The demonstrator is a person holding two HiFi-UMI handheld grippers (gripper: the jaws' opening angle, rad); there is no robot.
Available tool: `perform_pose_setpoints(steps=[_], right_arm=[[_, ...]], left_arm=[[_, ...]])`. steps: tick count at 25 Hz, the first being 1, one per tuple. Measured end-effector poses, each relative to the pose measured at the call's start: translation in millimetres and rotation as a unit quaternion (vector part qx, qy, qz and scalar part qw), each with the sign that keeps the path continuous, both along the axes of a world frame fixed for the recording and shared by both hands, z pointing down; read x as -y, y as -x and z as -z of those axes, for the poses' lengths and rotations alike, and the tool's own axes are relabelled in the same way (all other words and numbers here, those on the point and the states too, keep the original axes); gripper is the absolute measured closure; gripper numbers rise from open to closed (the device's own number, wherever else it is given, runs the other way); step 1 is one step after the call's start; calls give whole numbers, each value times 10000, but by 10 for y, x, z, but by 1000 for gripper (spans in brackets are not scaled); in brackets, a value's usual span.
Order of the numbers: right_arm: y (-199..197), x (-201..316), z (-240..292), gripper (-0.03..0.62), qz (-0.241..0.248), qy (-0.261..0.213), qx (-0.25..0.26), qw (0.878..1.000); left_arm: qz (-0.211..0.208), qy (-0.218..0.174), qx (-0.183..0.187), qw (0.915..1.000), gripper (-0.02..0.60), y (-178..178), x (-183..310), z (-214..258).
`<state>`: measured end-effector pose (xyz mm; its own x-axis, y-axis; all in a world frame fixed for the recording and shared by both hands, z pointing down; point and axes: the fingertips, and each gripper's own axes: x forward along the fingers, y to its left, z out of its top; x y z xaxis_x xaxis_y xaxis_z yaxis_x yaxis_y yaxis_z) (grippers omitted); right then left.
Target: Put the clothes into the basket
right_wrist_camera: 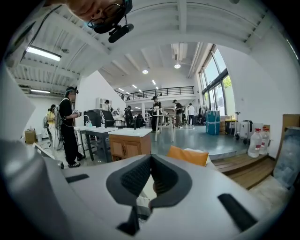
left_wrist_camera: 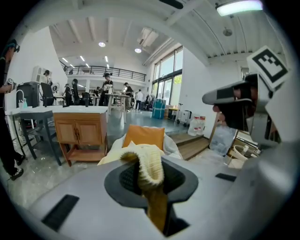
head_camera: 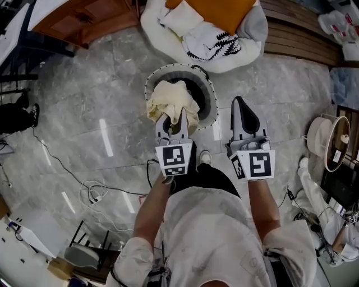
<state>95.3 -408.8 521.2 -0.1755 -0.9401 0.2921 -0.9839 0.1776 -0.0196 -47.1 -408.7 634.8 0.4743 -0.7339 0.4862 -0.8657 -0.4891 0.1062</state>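
Note:
A round dark basket [head_camera: 208, 85] with a white dotted rim stands on the grey floor just ahead of me. A cream knitted garment [head_camera: 168, 100] hangs over its near left rim, and my left gripper [head_camera: 174, 116] is shut on it. The left gripper view shows that garment [left_wrist_camera: 149, 165] folded over and pinched between the pads of the left gripper [left_wrist_camera: 151, 187]. My right gripper [head_camera: 240, 102] hovers beside the basket's right rim, shut with nothing in it; in its own view the right gripper [right_wrist_camera: 150, 159] has its tips together. More clothes, white with a black print [head_camera: 212, 42], lie on the beanbag beyond.
A white beanbag [head_camera: 249, 50] with an orange cushion [head_camera: 224, 11] sits behind the basket. A wooden cabinet [head_camera: 84, 19] is at far left and wooden steps [head_camera: 303, 39] at far right. Cables [head_camera: 92, 193] trail on the floor at left. A pale round appliance [head_camera: 331, 140] stands to the right.

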Motion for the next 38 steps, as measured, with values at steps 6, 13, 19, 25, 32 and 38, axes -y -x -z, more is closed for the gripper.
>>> perform_pose_setpoints(steps=[6,13,19,25,32,38], right_arm=[[36,-16,-274,605,-58,249,-42,9997],[-24,-93,-501,606,-173,497,-217,9984],[-153,-206,-640,605,-294,729,-264,9966],[-138,-222,-717,606,-358,834,-332,9953],[-167,-260,-701,606,-393,814,-339,9953],[-176,-348,-655,605,-390,782,-327,9956]], left_arm=[[-499,644,201,9965,525,-246,-55,-755],[-1002,1319,502,9849,525,-505,-151,-1627],[-1520,1762,1047,9669,525,-711,-299,-2309],[-1829,2229,1505,9456,522,-863,-390,-2715],[-2157,3071,1609,9129,312,-895,-717,-3010],[-2171,3135,1586,9107,284,-788,-999,-2973]])
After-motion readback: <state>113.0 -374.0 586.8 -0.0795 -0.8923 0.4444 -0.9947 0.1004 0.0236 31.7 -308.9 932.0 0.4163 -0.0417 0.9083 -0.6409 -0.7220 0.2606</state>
